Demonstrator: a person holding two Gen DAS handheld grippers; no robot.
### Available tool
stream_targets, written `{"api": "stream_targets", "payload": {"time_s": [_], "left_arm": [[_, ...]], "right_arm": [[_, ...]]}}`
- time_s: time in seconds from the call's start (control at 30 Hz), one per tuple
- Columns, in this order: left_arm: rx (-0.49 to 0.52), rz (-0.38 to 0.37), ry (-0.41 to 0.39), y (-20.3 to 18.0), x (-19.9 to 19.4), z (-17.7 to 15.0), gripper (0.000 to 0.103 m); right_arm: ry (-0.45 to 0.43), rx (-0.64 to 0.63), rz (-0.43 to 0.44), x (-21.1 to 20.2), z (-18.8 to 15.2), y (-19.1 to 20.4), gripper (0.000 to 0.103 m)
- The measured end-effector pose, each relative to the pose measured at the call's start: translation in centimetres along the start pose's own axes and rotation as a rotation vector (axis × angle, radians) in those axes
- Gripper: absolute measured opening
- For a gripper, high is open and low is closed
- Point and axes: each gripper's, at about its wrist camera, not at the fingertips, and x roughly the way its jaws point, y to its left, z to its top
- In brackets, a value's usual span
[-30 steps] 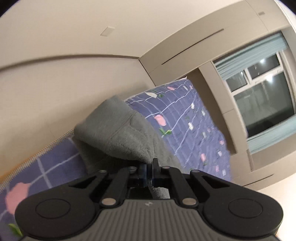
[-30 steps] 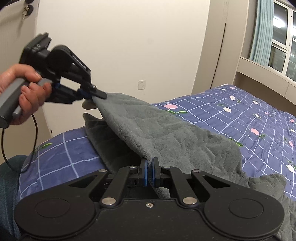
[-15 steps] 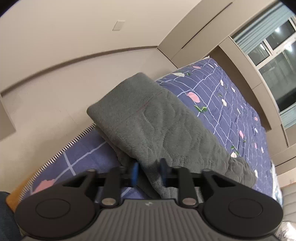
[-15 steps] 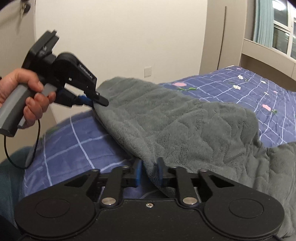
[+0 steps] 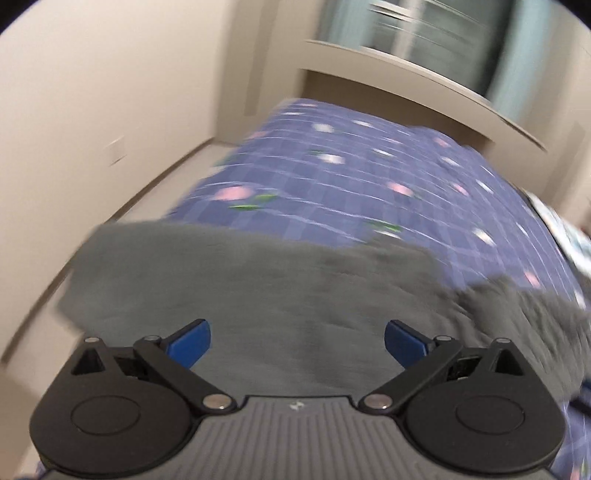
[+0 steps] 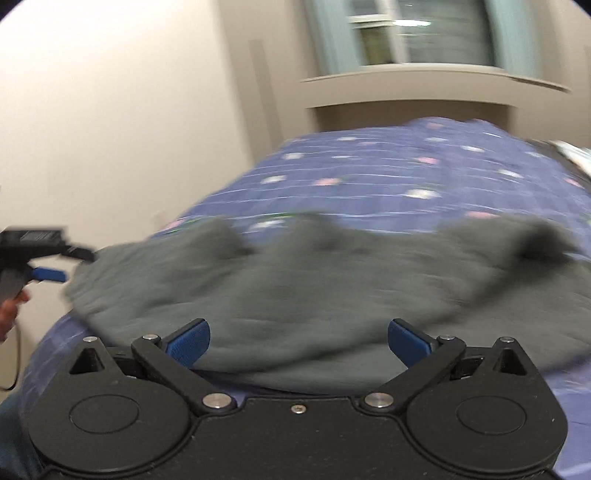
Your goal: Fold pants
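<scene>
Two views, both smeared by motion. Left wrist: my left gripper [image 5: 297, 341] fills the bottom of the view, a black linkage on a ribbed grey body with two blue pads [image 5: 188, 341]. Its jaws have just been opening and now stand wide apart, clamped on nothing. Between and beyond them lie the pants [image 5: 258, 288], one garment of thick grey fleece, soft and matte, spread in a broad folded slab on the bed [image 5: 369, 184]. The cloth shows in the gap, yet neither pad presses on it. One bedcover is in sight, blue with a white grid and small pink and white flowers. Behind it stand a plain cream wall [image 5: 92, 92] and a blurred window [image 5: 424, 33].

Right wrist: my right gripper [image 6: 299, 341], black with a smooth body and two blue pads [image 6: 190, 339], has likewise just been opening and gapes fully, gripping nothing. I see the pants [image 6: 314, 295] lying past the pads in a rumpled, lumpy heap across the bed [image 6: 406, 166]. At the left edge the left gripper [image 6: 62, 264] shows again, one black finger and one blue pad parted beside the cloth's edge, a hand [image 6: 9, 312] just below it.
</scene>
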Motion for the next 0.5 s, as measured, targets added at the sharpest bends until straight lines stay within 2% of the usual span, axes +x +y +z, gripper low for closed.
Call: {"api": "stream_targets", "payload": {"time_s": [0.1, 0.2, 0.27, 0.37, 0.5], "left_arm": [[0.144, -0.074, 0.011, -5.8, 0.9, -0.4, 0.102], [0.273, -0.171, 0.017, -11.7, 1.5, -1.3, 0.102], [0.349, -0.250, 0.008, -15.8, 1.6, -1.9, 0.102], [0.477, -0.331, -0.008, -21.0, 2.4, -2.8, 0.102], [0.695, -0.365, -0.010, -26.8, 3.6, -4.4, 0.102]], "right_arm": [[-0.013, 0.069, -0.080, -1.5, 0.0, -4.9, 0.102], [-0.035, 0.153, -0.108, -2.6, 0.4, -9.2, 0.103], [-0.052, 0.222, -0.082, -2.9, 1.0, -11.9, 0.103], [-0.044, 0.300, -0.019, -1.9, 2.5, -15.2, 0.103], [-0.030, 0.406, 0.046, 0.4, 4.2, -18.5, 0.103]]}}
